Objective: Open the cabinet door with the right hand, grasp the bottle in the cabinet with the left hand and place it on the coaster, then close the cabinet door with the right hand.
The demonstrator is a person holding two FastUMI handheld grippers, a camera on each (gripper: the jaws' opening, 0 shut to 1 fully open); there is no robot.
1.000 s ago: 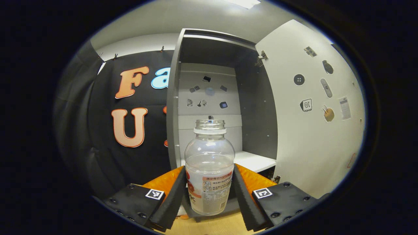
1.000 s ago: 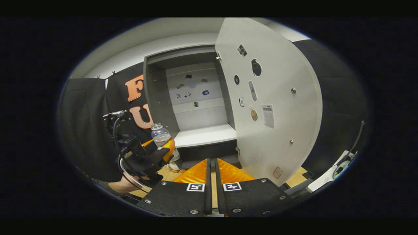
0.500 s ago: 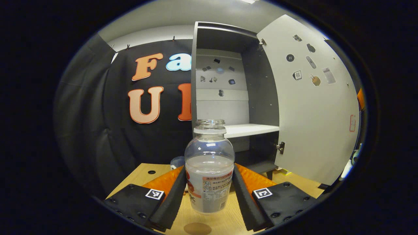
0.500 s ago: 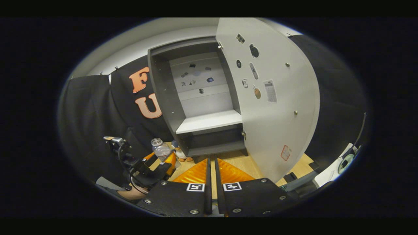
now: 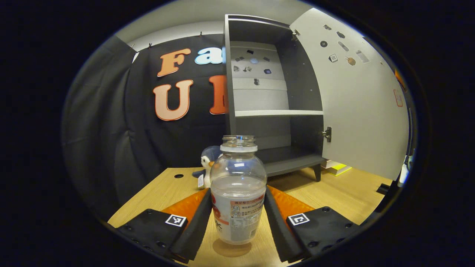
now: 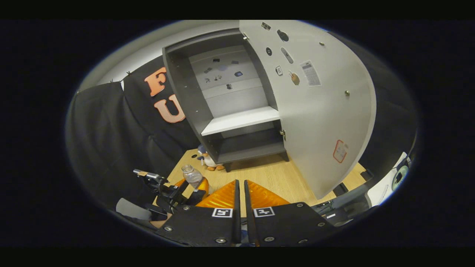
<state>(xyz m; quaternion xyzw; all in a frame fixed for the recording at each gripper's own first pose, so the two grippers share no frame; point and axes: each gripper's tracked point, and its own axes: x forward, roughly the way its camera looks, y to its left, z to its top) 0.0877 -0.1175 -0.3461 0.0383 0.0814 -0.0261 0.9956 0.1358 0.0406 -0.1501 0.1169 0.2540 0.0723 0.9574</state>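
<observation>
While the pale wooden surface [image 5: 334, 193] spread nearest the cameras, black cloth walled the booth behind it, with a pale wall and ceiling above. On that surface, a small penguin toy [image 5: 206, 167] stood just left of the cabinet's foot. Behind the toy rose the dark grey cabinet [image 5: 267, 92], a white shelf [image 5: 278, 112] across its middle and small stickers on its back panel. Its white cabinet door [image 5: 363, 104] stood swung wide to the cabinet's right, stickers on its inner face. In front of the cabinet and well apart from it, the left hand-held gripper [image 5: 238, 218] gripped the bottle [image 5: 238, 189], one finger pressed to each side of the upright, uncapped, clear bottle. A round tan coaster [image 5: 232, 248] lay just under its base; contact could not be judged. The right hand-held gripper [image 6: 240, 193] had its fingers nearly together, holding nothing.
</observation>
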